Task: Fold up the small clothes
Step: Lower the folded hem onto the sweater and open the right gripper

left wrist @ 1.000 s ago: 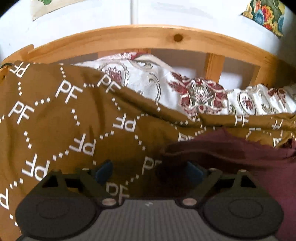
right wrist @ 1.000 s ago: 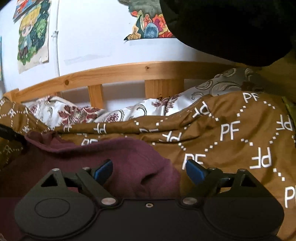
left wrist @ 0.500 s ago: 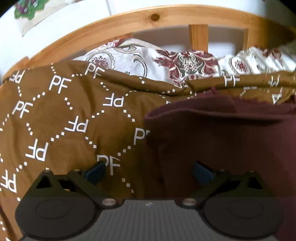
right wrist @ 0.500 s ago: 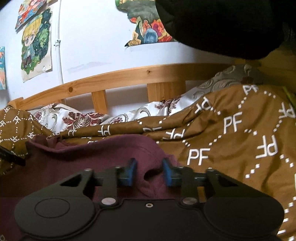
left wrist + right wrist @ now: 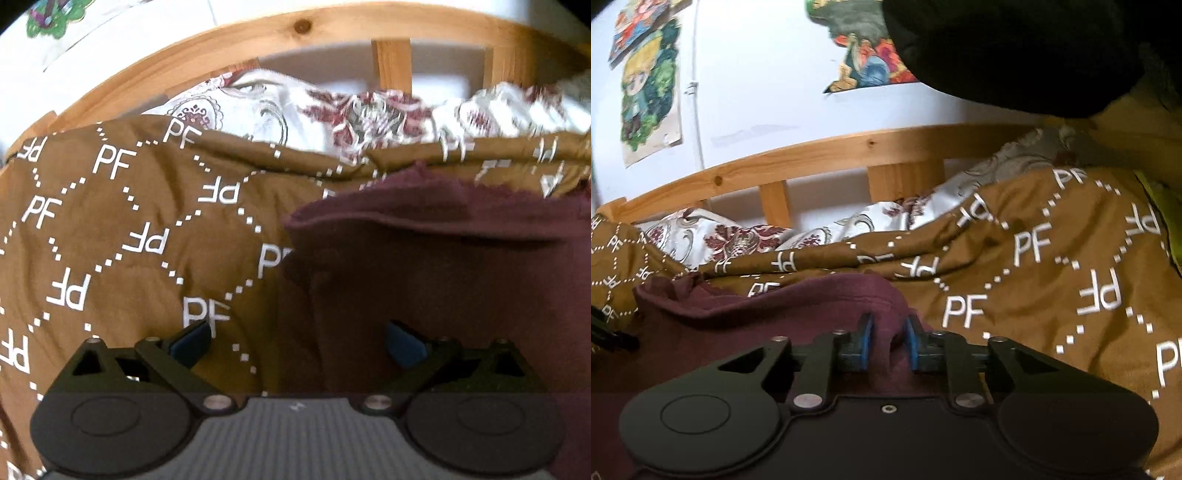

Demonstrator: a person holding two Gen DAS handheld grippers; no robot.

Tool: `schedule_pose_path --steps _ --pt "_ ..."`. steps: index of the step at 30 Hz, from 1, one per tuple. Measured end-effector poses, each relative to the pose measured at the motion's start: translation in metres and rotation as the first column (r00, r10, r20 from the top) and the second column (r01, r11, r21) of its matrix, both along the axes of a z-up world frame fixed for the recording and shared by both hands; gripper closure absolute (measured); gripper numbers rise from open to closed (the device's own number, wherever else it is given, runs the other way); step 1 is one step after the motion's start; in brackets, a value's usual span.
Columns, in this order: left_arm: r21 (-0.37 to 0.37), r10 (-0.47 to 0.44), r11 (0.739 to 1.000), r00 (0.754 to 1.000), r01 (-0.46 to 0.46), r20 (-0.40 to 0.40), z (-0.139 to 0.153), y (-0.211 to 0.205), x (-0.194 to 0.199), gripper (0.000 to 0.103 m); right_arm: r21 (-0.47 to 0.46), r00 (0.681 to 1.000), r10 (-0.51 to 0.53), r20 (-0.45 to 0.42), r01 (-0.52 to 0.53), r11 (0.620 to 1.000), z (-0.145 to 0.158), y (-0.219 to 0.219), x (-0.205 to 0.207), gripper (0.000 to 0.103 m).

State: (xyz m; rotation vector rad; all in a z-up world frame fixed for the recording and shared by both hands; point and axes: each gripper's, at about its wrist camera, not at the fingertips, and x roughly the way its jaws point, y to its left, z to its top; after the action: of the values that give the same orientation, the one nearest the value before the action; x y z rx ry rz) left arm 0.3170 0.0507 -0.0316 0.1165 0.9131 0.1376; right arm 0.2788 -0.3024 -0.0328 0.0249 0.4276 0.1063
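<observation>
A maroon garment (image 5: 798, 314) lies spread on a brown quilt (image 5: 122, 236) printed with white "PF" letters, which covers the bed. The right gripper (image 5: 888, 345) sits at the garment's right-hand edge, its jaws drawn narrow with a raised pinch of the maroon cloth caught between the blue pads (image 5: 866, 345). The left gripper (image 5: 295, 341) hangs low over the garment's left side, jaws spread wide and holding nothing; its left pad stands over the quilt and its right pad over the maroon cloth, with the garment's edge (image 5: 295, 229) running between them. The far edge of the garment is folded back into a thick rolled lip. Beyond the quilt, a white sheet with dark red floral patterns (image 5: 738, 236) is bunched against a wooden bed rail (image 5: 827, 155). Colourful pictures (image 5: 650, 96) hang on the white wall behind.
</observation>
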Motion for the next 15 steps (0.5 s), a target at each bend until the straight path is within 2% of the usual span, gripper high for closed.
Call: schedule_pose_path --steps 2,4,5,7,11,15 --pt "-0.038 -0.002 0.999 0.999 0.003 0.034 0.005 0.001 0.000 0.001 -0.005 1.000 -0.003 0.013 0.003 1.000 0.001 0.001 -0.002 0.066" --pt "-0.044 -0.004 0.999 0.998 0.006 0.059 0.007 -0.001 0.003 0.001 -0.025 0.999 0.006 0.034 -0.005 1.000 0.003 0.004 -0.005 0.045" --pt "-0.044 -0.003 0.999 0.998 0.006 0.065 0.007 -0.003 0.006 0.001 -0.039 0.999 0.018 0.044 -0.017 0.999 0.003 0.007 -0.006 0.040" --pt "-0.049 0.003 0.999 0.998 0.000 0.068 0.006 -0.008 0.014 0.001 -0.089 0.997 0.051 0.054 -0.046 0.995 0.002 0.014 -0.006 0.020" --pt "-0.044 0.034 0.999 0.995 -0.030 0.096 0.006 -0.015 0.035 0.001 -0.206 0.991 0.115 0.064 -0.099 0.973 -0.004 0.028 -0.008 0.009" --pt "-0.093 0.150 0.986 0.982 -0.140 0.116 0.008 -0.005 0.058 0.001 -0.220 0.994 0.089 0.067 -0.072 0.973 -0.008 0.021 -0.004 0.004"
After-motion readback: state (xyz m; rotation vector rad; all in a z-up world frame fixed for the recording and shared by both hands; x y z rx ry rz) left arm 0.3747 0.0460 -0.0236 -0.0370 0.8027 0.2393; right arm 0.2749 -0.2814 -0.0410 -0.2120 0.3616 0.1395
